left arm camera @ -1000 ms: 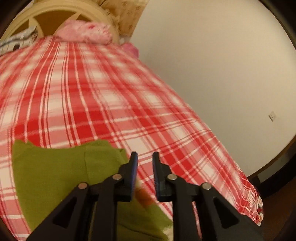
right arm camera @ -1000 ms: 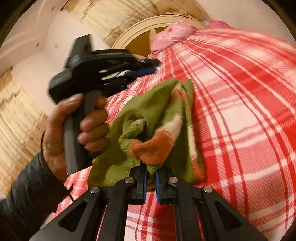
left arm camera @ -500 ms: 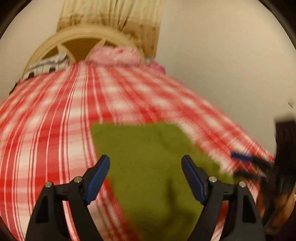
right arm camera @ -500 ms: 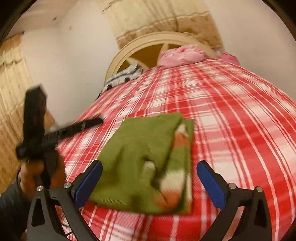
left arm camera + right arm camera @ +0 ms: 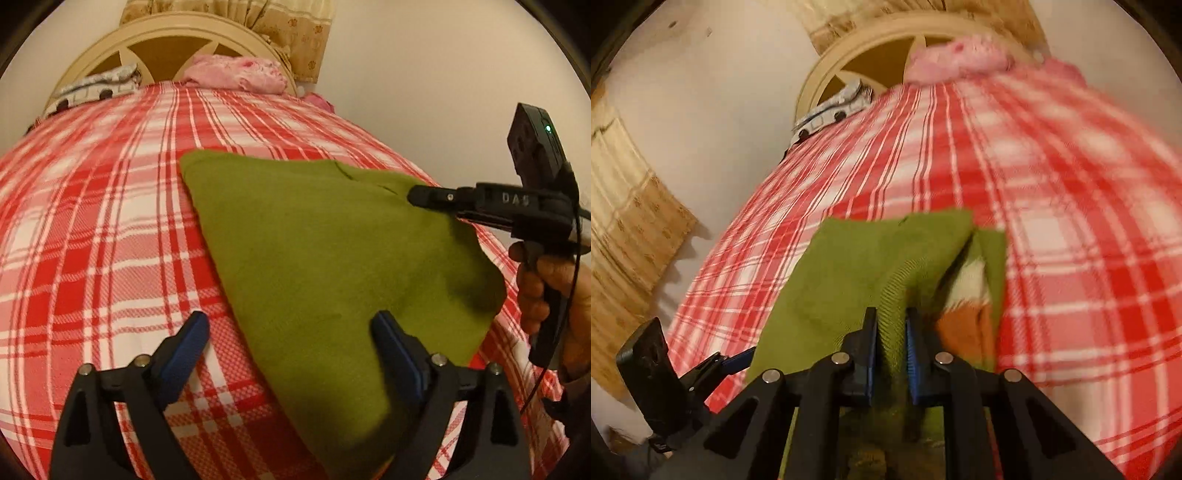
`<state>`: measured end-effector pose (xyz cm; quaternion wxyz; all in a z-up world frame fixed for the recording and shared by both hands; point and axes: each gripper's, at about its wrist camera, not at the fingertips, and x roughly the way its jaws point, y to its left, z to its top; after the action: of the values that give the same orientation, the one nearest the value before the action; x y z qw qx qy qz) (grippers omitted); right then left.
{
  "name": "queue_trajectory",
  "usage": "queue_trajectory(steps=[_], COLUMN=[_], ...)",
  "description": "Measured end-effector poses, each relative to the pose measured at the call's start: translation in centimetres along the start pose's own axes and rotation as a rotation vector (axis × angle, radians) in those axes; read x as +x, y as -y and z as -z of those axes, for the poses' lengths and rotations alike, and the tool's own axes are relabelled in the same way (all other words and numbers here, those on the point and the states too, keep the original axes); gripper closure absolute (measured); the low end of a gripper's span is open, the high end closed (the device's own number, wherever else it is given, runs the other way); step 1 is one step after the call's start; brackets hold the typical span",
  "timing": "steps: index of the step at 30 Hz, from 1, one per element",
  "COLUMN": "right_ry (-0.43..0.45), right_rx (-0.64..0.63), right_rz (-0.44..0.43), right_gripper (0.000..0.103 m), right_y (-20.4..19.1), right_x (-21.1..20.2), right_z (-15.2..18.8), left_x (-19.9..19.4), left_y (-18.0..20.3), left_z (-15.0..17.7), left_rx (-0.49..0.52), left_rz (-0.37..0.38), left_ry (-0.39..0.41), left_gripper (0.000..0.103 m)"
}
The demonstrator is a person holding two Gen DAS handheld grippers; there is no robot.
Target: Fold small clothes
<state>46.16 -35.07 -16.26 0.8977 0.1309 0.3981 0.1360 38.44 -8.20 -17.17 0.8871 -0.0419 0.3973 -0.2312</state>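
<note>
Two pillows (image 5: pixel 236 72) lie far off; right claw (image 5: pixel 890 332), spread before, now pinches green cloth (image 5: pixel 332 251); left claw (image 5: pixel 290 343) stays spread

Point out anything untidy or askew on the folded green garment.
On the green garment, the right edge is uneven: a white-and-orange striped part pokes out beside the fold. The right hand-held gripper is pinching a raised ridge of it.

Folded green garment (image 5: pixel 332 258) with orange-white stripes lies on bed.
</note>
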Motion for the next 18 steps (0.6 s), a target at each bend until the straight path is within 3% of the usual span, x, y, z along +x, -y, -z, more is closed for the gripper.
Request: queue_trajectory(steps=[3, 4, 5, 7, 9, 12, 14, 15, 16, 18], right_ry=[-0.03, -0.038, -0.047, -0.066, -0.004, 0.037, 0.043, 0.04, 0.029, -0.008], right_rx=[-0.04, -0.062, -0.039, 0.08, 0.074, 0.047, 0.018, 0.011, 0.008, 0.001], right_rz=[0.126, 0.206, 0.238, 0.184, 0.143, 0.012, -0.029, -0.062, -0.094, -0.114], right_gripper=[0.09, 0.09, 0.094, 0.096, 0.096, 0.094, 0.076, 0.034, 0.001, 0.001], right_y=[0.9, 1.7, 2.8, 5.9, 6.0, 4.3, 2.7, 2.0, 1.5, 0.3], right_x=[1.6, 2.4, 2.8, 3.4, 1.7, -1.0, -2.2, -2.6, -2.6, -2.0], right_z=[0.2, 0.5, 0.7, 1.8, 2.3, 2.3, 1.9, 1.7, 1.5, 1.2], left_x=[0.5, 0.4, 0.3, 0.1, 0.1, 0.2, 0.0, -0.1, -0.4, -0.6], left_y=[-0.1, -0.2, -0.2, -0.2, -0.2, -0.5, -0.6, -0.7, -0.7, -0.6], left_z=[0.2, 0.2, 0.3, 0.4, 0.5, 0.5, 0.5, 0.5, 0.6, 0.7], left_rx=[-0.016, -0.02, -0.022, -0.021, -0.024, -0.037, -0.045, -0.049, -0.052, -0.052], left_rz=[0.005, 0.004, 0.002, 0.009, 0.022, 0.043, 0.048, 0.048, 0.047, 0.043], left_ry=[-0.03, -0.027, -0.021, -0.017, -0.015, -0.017, -0.007, 0.001, 0.011, 0.018], left_gripper=[0.008, 0.008, 0.008, 0.008, 0.008, 0.008, 0.008, 0.008, 0.008, 0.008])
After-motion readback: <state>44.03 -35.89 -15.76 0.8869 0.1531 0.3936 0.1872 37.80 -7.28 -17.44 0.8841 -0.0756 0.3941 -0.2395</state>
